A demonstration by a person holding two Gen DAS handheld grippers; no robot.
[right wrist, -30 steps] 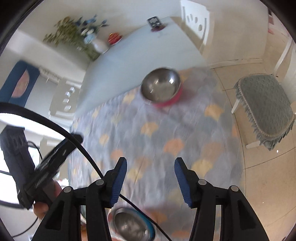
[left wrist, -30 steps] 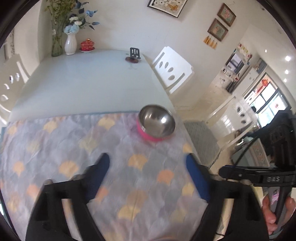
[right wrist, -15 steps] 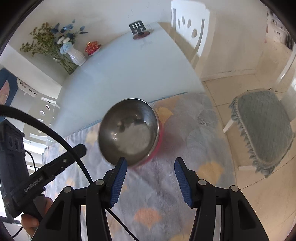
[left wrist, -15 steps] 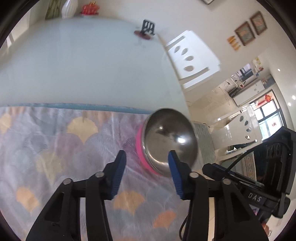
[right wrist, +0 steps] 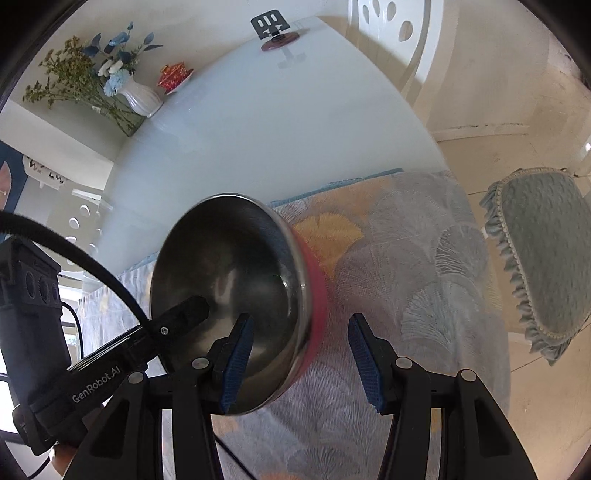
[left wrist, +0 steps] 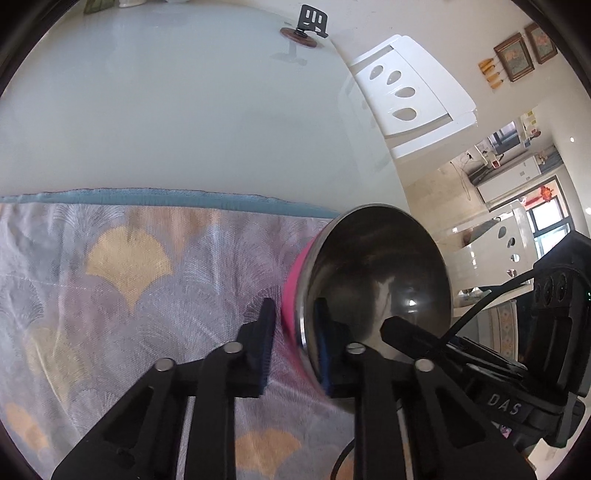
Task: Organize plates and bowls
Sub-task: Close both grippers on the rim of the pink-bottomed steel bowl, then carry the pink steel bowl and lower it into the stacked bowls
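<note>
- The left gripper (left wrist: 293,345) has its jaws clamped on the near rim of the steel bowl (left wrist: 376,288): one blue pad sits against the pink outer wall, the other inside the steel.
- The right gripper (right wrist: 299,354) straddles the opposite rim of the same bowl (right wrist: 229,280). Its jaws are closing but remain apart: one finger is inside the bowl, the other out over the cloth, clear of the pink wall.
- The bowl rests on the patterned cloth (left wrist: 129,295), near that cloth's far edge and close to the right edge of the table (left wrist: 184,110).
- The bowl's near wall is cut off behind the fingers in both wrist views, and its base cannot be made out.
- At the table's far edge stand a white vase of flowers (right wrist: 138,96), a red lidded dish (right wrist: 173,75) and a small black stand (right wrist: 273,27).
</note>
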